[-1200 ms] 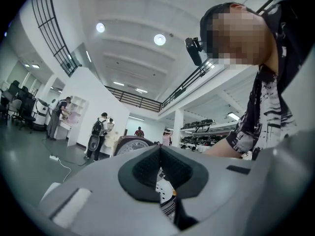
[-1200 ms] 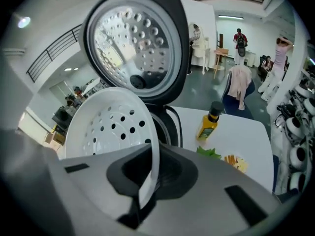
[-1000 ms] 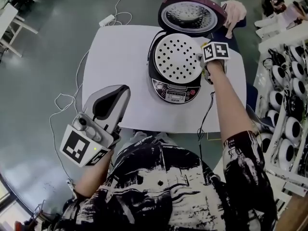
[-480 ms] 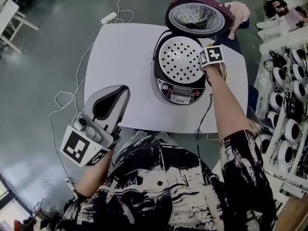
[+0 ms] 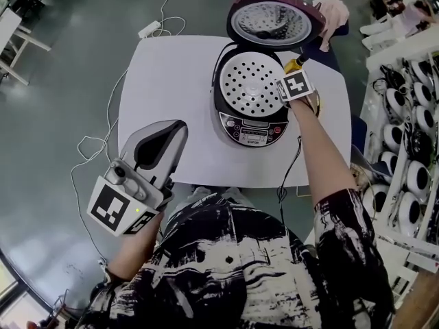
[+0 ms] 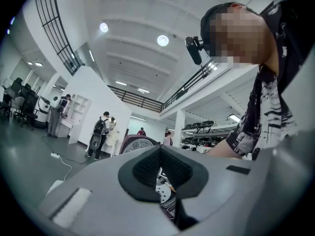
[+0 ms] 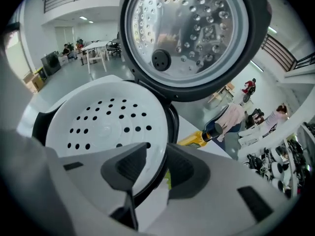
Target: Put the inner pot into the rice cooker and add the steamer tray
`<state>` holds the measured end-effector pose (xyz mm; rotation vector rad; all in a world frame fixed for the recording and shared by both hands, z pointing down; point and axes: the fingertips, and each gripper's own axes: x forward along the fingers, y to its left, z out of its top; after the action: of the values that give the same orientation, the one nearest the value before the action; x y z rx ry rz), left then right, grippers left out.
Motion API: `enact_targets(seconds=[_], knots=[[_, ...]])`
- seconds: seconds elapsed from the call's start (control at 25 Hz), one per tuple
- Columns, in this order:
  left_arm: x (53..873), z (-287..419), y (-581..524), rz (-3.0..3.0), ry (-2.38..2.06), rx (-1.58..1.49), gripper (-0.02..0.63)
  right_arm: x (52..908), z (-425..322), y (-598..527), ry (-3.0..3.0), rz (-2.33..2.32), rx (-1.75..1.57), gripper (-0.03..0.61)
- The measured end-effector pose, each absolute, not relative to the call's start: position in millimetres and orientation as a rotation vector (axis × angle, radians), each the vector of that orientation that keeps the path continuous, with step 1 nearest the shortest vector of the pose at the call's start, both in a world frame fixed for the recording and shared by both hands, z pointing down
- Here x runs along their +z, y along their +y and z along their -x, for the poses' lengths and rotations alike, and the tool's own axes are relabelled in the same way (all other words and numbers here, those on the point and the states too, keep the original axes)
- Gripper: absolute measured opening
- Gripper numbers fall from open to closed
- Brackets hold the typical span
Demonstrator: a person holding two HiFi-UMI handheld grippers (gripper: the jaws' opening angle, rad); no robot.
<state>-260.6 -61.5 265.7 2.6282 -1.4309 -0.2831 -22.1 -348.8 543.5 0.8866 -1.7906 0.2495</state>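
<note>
The rice cooker (image 5: 250, 118) stands on the white table (image 5: 171, 81) with its lid (image 5: 274, 19) swung up. The white perforated steamer tray (image 5: 250, 82) lies in its mouth and hides the inner pot. My right gripper (image 5: 287, 93) is at the tray's right rim. In the right gripper view the tray (image 7: 108, 117) has its rim between the jaws of the right gripper (image 7: 152, 163). Those jaws are opening, and a gap shows beside the rim. My left gripper (image 5: 175, 125) hangs off the table's front left with nothing in it. Its jaws (image 6: 160, 151) are together.
A yellow bottle (image 5: 296, 64) lies just behind the right gripper, also seen as the yellow bottle (image 7: 204, 134). The cooker's cord (image 5: 291, 173) trails off the front edge. A chair with pink cloth (image 5: 334, 12) stands behind. Shelves of cookers (image 5: 405, 142) line the right.
The steamer tray has dropped from a raised tilt to lie level inside the cooker. The right gripper has rolled in place at its rim. The left gripper has barely moved.
</note>
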Motion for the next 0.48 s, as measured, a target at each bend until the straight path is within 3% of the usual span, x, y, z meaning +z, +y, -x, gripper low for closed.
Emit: enact_targets(seconds=[0.04,0.28,0.48], knots=[[265.2,258.1,-61.5,-2.633,-1.425,-0.281,0.005,543.3,20.6,-348.0,-1.799,-0.887,0.249,0.111],[259.5,243.6,-64.9,-2.662,-1.390,-0.257,0.005,527.8,13.3,-344.6,-1.900,-0.950,0.304,0.112],[256.8,225.7,-77.2,-2.689,-1.365,-0.213,0.005,429.9,31.6,-322.0,-2.342,-1.018,0.356,0.112]])
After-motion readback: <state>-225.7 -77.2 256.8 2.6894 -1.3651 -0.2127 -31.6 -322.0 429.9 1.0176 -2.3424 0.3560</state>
